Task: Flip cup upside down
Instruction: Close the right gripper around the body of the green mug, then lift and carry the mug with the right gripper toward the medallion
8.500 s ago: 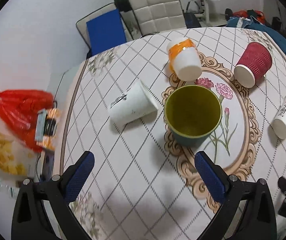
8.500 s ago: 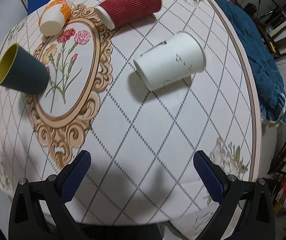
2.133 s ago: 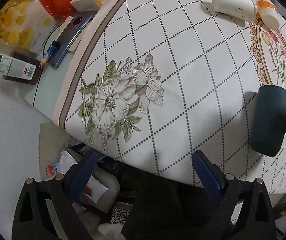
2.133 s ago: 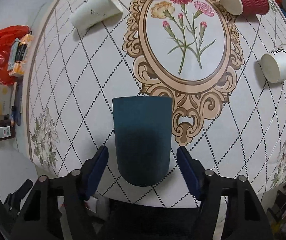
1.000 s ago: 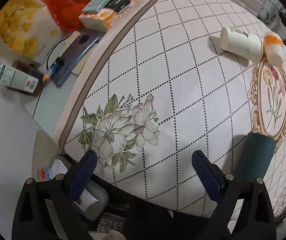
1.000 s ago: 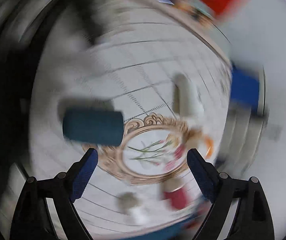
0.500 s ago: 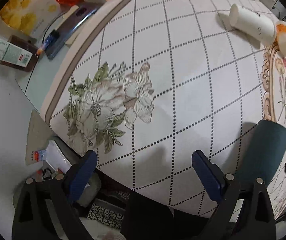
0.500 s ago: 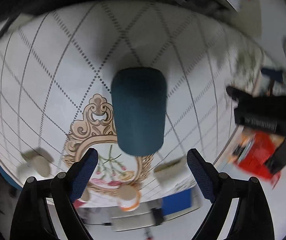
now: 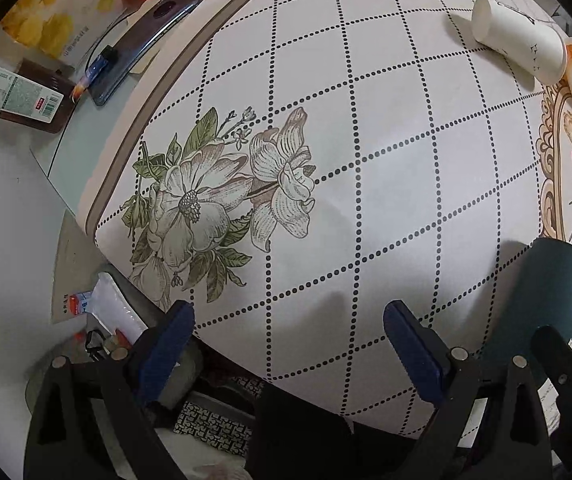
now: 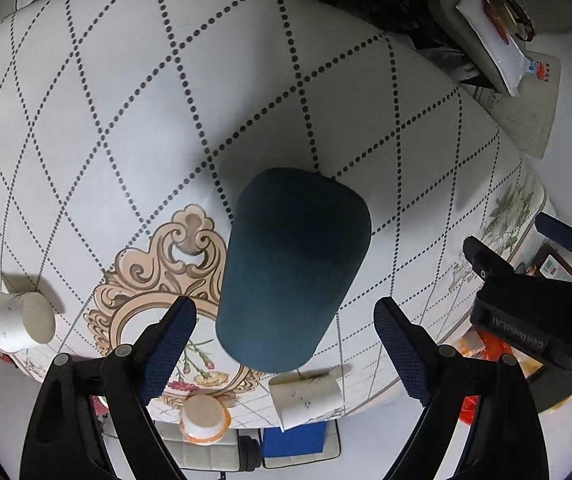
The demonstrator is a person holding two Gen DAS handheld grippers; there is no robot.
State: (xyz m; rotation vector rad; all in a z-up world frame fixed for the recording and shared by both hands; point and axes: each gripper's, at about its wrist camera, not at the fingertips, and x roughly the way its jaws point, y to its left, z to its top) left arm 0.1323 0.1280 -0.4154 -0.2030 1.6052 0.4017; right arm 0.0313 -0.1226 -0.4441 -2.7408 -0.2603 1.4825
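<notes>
**Quilted tablecloth, teal cup mouth-down near the edge**

Dotted diamond cloth with printed flowers fills both wrist views. From my seat, the right gripper has its blue pads spread wide, and the dark teal cup sits between them without either pad touching it, as far as I can judge. The cup looks inverted: I see its wall and closed base, no yellow-green interior, and its rim seems to meet the tablecloth beside the ornate gold frame print. The left gripper is also spread, gripping nothing, held over the table's edge with the large flower print ahead; the same cup stands just to its right, with the other gripper's black body in front of it.

My read is that the flip is essentially done and the step in hand is a clean release. I would draw the right gripper straight back along its own axis, pads kept wide, so neither clips the wall and tips a light cup this close to the table edge.

Farther out lie a white paper cup, an orange-banded cup and another white cup, all on their sides. Off the table, a phone and a small labelled box.
</notes>
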